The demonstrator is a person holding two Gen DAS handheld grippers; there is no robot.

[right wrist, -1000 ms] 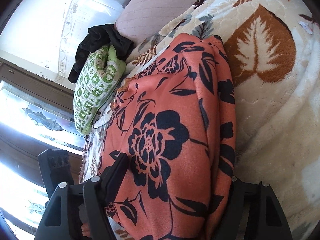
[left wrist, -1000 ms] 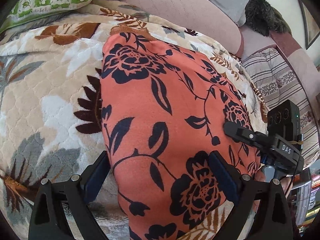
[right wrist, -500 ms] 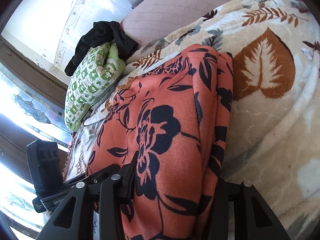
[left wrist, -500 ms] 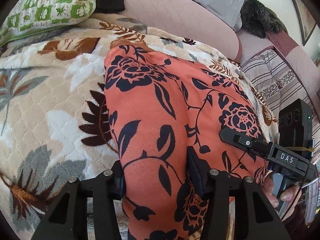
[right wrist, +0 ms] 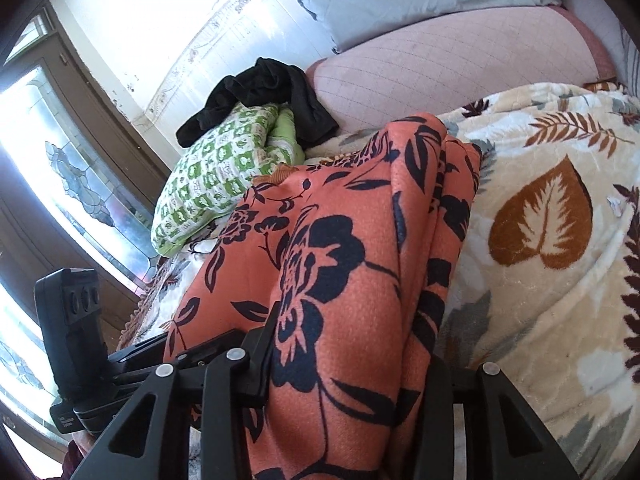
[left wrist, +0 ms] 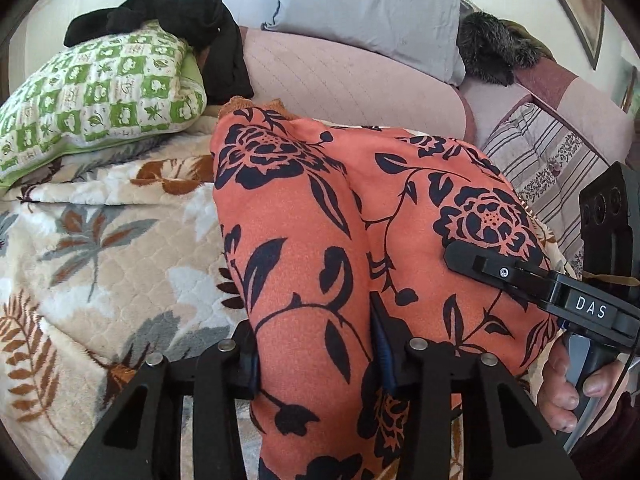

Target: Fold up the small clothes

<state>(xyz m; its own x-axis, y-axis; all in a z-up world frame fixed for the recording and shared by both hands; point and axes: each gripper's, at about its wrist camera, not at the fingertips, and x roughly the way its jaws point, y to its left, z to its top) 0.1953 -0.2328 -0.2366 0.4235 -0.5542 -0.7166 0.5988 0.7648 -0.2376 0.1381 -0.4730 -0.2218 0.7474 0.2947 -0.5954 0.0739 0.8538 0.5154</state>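
Both tools are clamped on the near edge of the orange floral garment [left wrist: 304,216]. The left tool [left wrist: 314,354] has just been closing, and its pads now pinch a ridge of the cloth between them. Same on the right tool [right wrist: 344,356]: it has just been closing and now grips a bunched, multi-layer fold.

The garment lies lengthwise on the leaf-print blanket [left wrist: 100,240] on the bed, near end raised off it at the two grips, far end lying near the green checked pillow [left wrist: 100,100]. In the right wrist view its right side is stacked in several layers, so it looks partly folded lengthwise.

Step in hand, as I read it: carry the near edge over to the far edge for a cross fold.

How to do it well:
- Keep both tools level with each other, else the edge skews.
- Hold slight tension between the grips so the span doesn't sag or wrinkle.
- Right grip holds thick layers; watch inner ones slipping out.
- Lift just enough to clear the blanket; plush pile will likely drag the cloth.
- Carry over in an arc, land near edge square on far edge, and only then let go.
- Stay short of the pillow and the black clothing [left wrist: 180,12] draped on it.
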